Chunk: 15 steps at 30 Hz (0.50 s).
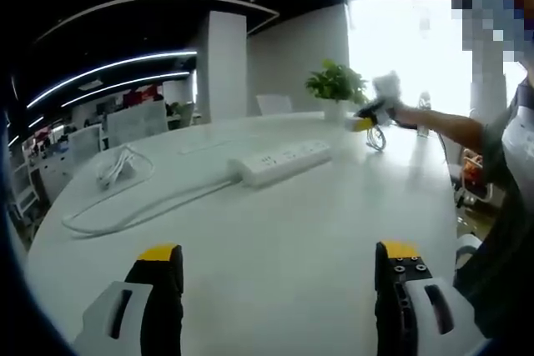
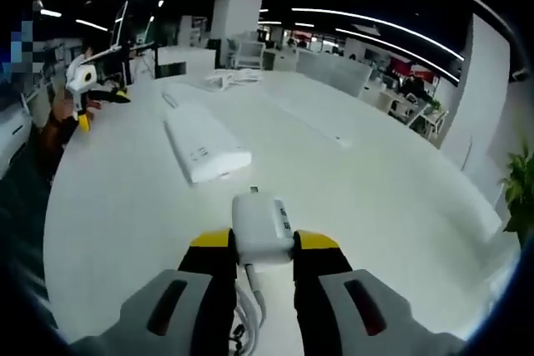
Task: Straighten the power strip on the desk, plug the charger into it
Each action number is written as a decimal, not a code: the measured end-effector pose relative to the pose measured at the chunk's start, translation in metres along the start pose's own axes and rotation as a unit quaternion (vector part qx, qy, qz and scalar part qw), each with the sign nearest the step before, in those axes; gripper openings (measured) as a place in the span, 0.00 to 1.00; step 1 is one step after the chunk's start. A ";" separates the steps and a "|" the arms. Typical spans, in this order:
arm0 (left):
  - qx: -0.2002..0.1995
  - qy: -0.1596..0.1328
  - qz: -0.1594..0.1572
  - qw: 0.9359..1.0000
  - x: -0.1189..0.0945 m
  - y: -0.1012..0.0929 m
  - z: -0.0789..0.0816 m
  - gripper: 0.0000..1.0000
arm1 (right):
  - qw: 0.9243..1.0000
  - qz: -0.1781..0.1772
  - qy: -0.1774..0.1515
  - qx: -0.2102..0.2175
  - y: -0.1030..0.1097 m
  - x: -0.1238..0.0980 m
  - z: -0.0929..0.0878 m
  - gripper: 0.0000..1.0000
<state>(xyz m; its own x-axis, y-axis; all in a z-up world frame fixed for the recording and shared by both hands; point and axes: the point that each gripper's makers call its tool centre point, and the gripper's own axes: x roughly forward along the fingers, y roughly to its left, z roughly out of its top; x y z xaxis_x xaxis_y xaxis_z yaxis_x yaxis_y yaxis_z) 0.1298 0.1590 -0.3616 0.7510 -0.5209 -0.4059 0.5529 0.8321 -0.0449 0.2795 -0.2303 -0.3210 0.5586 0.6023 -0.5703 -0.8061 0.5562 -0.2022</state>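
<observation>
A white power strip (image 1: 284,162) lies slantwise on the round white table (image 1: 317,248), its cable (image 1: 142,213) looping away to the left. My left gripper (image 1: 279,266) hovers open over the near table, nothing between its yellow-tipped jaws. My right gripper (image 2: 263,246) is shut on a white charger (image 2: 261,224), whose cord (image 2: 253,298) hangs down between the jaws. The power strip (image 2: 204,146) lies just beyond the charger, its short end towards it and apart from it. The right gripper (image 1: 369,116) also appears far across the table, a cord loop dangling under it.
A coiled white cable bundle (image 1: 117,166) rests on the table's left side. A potted plant (image 1: 336,85) stands at the far edge. The person's arm (image 1: 442,127) reaches in from the right. The left gripper (image 2: 87,93) shows at the table's left edge. Office desks and chairs lie beyond.
</observation>
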 end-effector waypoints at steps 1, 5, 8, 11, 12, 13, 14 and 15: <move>-0.001 -0.001 0.001 1.000 -0.001 0.000 0.000 0.99 | 1.000 0.001 0.002 -0.004 0.001 0.000 0.001 0.24; -0.001 -0.002 0.001 1.000 -0.001 -0.001 0.001 0.99 | 1.000 0.002 0.008 -0.019 0.003 0.000 0.008 0.24; -0.001 -0.003 -0.001 1.000 0.000 -0.002 0.001 0.99 | 0.999 0.003 0.013 -0.030 0.005 0.001 0.012 0.24; -0.001 -0.003 -0.001 1.000 -0.001 -0.003 0.001 0.99 | 0.999 0.005 0.018 -0.041 0.007 0.003 0.014 0.24; 0.000 -0.004 -0.001 1.000 -0.001 -0.003 0.001 0.99 | 0.999 0.005 0.021 -0.044 0.008 0.003 0.015 0.24; 0.000 -0.003 -0.001 1.000 -0.001 -0.003 0.001 0.99 | 0.999 0.006 0.023 -0.048 0.009 0.004 0.016 0.24; -0.001 -0.002 -0.001 1.000 -0.001 -0.002 0.000 0.99 | 0.998 0.006 0.025 -0.052 0.010 0.004 0.017 0.24; -0.001 -0.002 -0.001 1.000 -0.001 -0.002 0.000 0.99 | 0.998 0.008 0.027 -0.054 0.010 0.005 0.018 0.24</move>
<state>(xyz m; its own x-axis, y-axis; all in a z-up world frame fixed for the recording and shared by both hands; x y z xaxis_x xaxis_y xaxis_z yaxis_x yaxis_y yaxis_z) 0.1278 0.1581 -0.3613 0.7511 -0.5230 -0.4028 0.5536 0.8315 -0.0474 0.2778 -0.2112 -0.3115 0.5370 0.5775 -0.6150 -0.8327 0.4798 -0.2766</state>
